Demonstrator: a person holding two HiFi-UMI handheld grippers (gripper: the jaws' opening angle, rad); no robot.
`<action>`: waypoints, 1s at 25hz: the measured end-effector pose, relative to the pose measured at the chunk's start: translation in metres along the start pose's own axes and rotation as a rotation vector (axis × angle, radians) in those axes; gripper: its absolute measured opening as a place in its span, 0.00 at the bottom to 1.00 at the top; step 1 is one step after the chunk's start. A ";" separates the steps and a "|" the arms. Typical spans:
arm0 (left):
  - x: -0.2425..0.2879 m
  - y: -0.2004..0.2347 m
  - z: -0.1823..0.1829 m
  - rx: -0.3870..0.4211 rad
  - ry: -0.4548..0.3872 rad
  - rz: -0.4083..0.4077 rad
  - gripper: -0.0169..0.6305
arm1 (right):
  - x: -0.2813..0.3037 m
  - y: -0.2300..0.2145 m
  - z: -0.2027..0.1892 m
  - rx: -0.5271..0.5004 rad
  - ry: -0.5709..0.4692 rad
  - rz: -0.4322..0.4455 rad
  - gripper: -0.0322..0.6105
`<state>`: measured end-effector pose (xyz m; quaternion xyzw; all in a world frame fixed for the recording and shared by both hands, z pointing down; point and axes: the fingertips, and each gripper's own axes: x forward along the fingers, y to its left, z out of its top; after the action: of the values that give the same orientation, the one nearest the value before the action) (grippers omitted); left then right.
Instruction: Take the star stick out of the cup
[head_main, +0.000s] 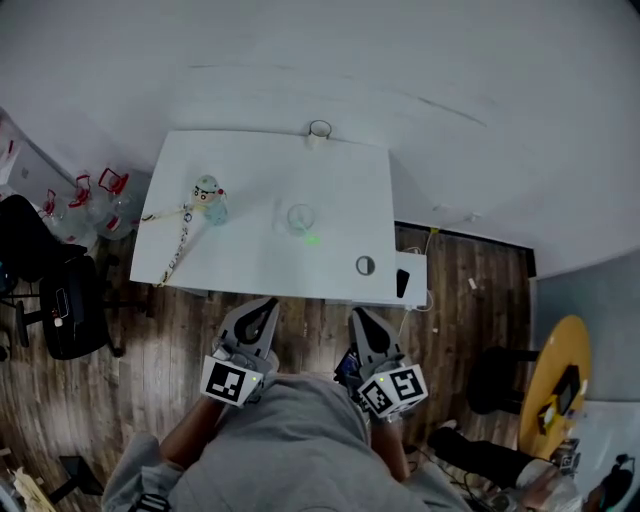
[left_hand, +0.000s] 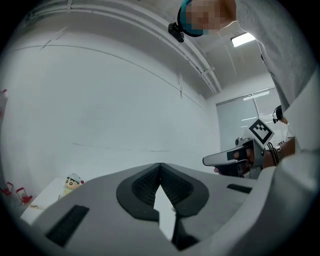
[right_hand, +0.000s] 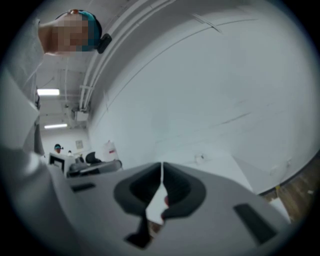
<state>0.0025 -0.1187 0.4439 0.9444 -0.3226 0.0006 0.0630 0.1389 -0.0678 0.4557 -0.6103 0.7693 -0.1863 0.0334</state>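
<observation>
approach step, i judge: left gripper (head_main: 265, 306) and right gripper (head_main: 358, 318) are both closed and empty, short of the white table (head_main: 250, 262). the clear cup (head_main: 301, 217) stands mid-table, and the green glint at it is probably the star stick. next move calls for reaching forward and opening one claw.

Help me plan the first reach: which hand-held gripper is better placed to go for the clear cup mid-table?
Left, narrowly. The left hand-held gripper has a bare path to the clear cup; the right hand-held gripper has a small ring ahead of it. Both are shut.
</observation>
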 end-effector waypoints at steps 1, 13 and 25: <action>0.005 0.005 0.000 0.003 -0.001 -0.012 0.07 | 0.006 0.000 0.000 -0.005 0.001 -0.007 0.11; 0.028 0.054 -0.005 -0.020 0.013 -0.082 0.07 | 0.062 0.006 -0.012 -0.117 0.101 -0.047 0.11; 0.035 0.065 -0.013 -0.032 0.036 -0.069 0.07 | 0.090 -0.002 -0.021 -0.181 0.181 -0.012 0.11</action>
<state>-0.0093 -0.1897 0.4656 0.9537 -0.2885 0.0104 0.0839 0.1125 -0.1492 0.4915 -0.5963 0.7790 -0.1703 -0.0925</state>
